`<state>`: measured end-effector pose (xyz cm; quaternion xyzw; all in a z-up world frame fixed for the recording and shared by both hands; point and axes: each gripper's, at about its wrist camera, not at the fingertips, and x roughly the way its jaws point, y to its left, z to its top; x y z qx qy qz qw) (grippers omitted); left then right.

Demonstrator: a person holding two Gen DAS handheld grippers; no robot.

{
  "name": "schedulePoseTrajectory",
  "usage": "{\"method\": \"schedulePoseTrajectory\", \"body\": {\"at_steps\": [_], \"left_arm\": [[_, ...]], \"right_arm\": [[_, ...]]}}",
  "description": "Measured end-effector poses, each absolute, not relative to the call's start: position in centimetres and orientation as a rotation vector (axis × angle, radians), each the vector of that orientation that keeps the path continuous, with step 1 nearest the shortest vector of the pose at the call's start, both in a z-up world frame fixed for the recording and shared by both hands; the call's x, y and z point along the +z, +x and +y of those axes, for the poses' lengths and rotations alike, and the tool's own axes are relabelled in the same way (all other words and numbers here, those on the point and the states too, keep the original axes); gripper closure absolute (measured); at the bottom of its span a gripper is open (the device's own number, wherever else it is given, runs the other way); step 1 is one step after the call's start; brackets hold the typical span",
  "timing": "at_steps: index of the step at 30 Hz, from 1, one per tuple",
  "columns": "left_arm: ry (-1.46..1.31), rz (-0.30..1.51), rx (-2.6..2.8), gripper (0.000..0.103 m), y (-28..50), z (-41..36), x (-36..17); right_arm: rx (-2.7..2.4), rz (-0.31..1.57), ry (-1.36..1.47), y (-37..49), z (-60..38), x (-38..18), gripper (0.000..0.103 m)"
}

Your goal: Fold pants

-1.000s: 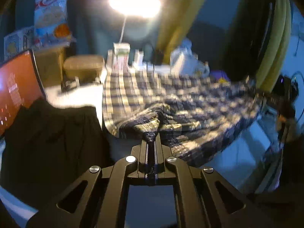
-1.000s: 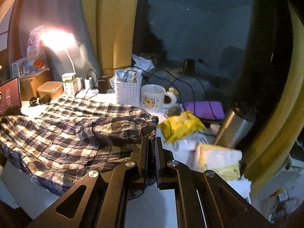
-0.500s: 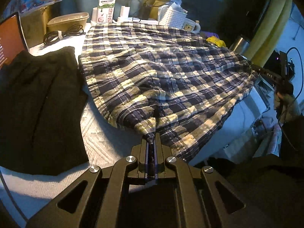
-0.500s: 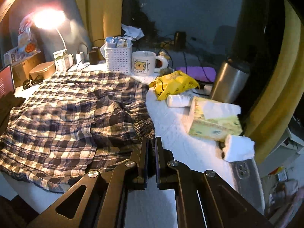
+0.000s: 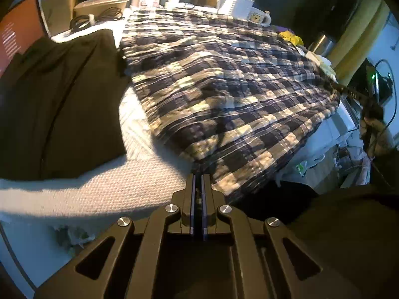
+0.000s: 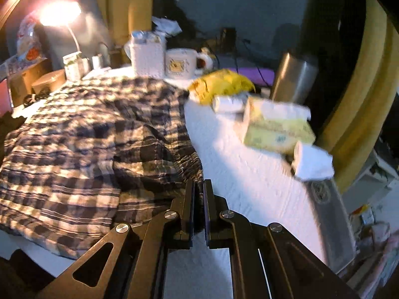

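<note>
The plaid pants [image 5: 224, 84] lie spread over the white textured table cover [image 5: 99, 194], blue, black and cream checks. My left gripper [image 5: 198, 175] is shut on their near corner at the table's front edge. In the right wrist view the same plaid pants [image 6: 94, 144] lie to the left, bunched and wrinkled near the fingers. My right gripper [image 6: 198, 183] is shut on the bunched edge of the cloth there. Both grippers sit low, close to the table cover [image 6: 249, 174].
A black garment [image 5: 57, 104] lies left of the pants. At the back stand a white basket [image 6: 147, 54], a mug [image 6: 182, 62] and a lit lamp [image 6: 59, 12]. A yellow bag [image 6: 219, 87], tissue box [image 6: 276, 129], steel flask [image 6: 291, 77] and white roll [image 6: 311, 162] crowd the right.
Both grippers have come down toward the table with the pants still pinched. The cloth, lifted and folded over before, now lies spread flat across the cover.
</note>
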<state>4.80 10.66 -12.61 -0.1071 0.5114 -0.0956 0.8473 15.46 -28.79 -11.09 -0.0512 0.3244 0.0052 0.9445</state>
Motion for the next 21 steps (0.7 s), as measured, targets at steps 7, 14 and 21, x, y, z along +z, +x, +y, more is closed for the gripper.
{"method": "schedulePoseTrajectory", "body": {"at_steps": [7, 14, 21], "left_arm": [[-0.206, 0.977, -0.122, 0.043, 4.7, 13.3, -10.1], [-0.23, 0.875, -0.1, 0.039, 10.4, 14.8, -10.2], [-0.223, 0.891, -0.045, 0.039, 16.9, 15.7, -12.9]], "right_arm": [[-0.038, 0.611, -0.041, 13.2, -30.7, -11.0, 0.03], [-0.006, 0.639, -0.002, 12.6, -31.7, -12.2, 0.03], [0.062, 0.701, 0.122, 12.9, -32.2, -15.0, 0.03]]}}
